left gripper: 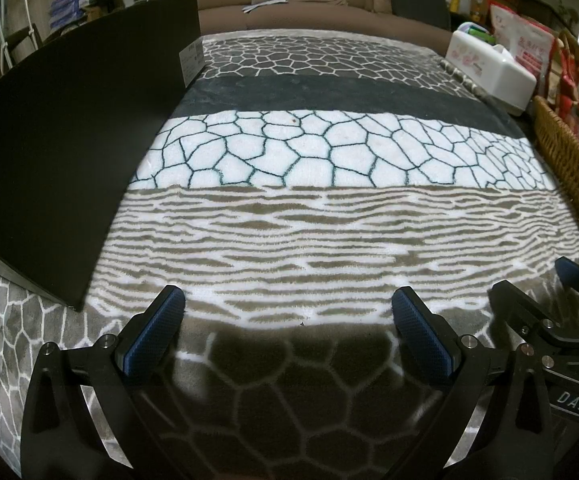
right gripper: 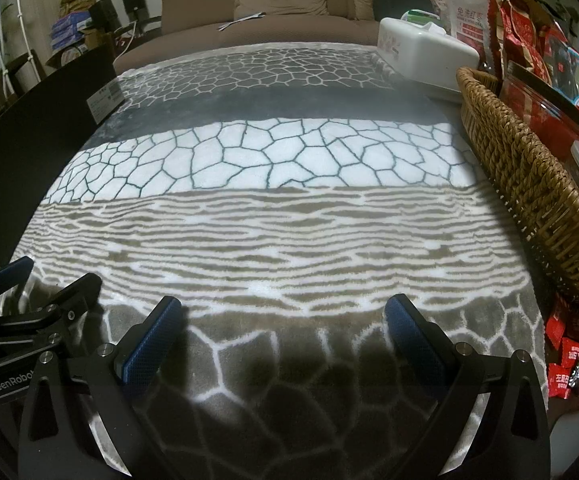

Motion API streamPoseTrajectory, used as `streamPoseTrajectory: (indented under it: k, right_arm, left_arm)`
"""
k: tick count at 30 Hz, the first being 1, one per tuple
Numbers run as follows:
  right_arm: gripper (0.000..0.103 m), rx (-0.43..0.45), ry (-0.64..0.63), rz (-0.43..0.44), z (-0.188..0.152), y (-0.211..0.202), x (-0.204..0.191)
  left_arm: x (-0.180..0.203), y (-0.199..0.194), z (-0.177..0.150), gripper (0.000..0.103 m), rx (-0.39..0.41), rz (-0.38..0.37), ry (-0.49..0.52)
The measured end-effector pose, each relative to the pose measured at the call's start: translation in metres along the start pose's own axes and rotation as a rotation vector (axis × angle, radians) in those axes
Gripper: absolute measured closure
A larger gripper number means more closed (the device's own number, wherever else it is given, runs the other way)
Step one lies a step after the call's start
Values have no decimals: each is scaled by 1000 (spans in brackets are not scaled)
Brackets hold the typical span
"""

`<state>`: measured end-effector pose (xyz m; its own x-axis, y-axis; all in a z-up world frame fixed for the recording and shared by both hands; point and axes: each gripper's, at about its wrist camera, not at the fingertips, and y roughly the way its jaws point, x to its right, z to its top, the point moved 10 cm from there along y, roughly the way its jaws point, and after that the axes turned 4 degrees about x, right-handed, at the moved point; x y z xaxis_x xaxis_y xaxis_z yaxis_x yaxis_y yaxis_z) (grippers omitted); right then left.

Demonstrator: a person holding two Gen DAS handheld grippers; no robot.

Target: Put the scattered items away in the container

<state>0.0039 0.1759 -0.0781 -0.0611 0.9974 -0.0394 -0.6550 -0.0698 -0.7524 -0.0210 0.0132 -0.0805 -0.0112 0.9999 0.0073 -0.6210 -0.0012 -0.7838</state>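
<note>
Both tongs, left (left gripper: 288, 308) and right (right gripper: 283, 318), hover open and empty over the patterned blanket (right gripper: 249, 232). Red snack packets (right gripper: 571, 360) lie at four o'clock, beside the wicker basket (right gripper: 537, 184); gathering them looks next.

A: What do the left tongs (left gripper: 289, 336) look like?
B: Black curved arms, blue cross-hatched pads (left gripper: 155, 334) inside each tip, silver screws (left gripper: 107, 340) behind the pads.
A: And the right tongs (right gripper: 283, 334)?
B: The same build. White "DAS" lettering shows on their body; the left body reads "GenRobo".
</note>
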Motion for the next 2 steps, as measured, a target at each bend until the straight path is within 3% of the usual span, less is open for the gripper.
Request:
streamPoseTrajectory:
  k: [2]
  right_arm:
    - [0,0,0,0,0,0,0]
  left_arm:
    - [0,0,0,0,0,0,0]
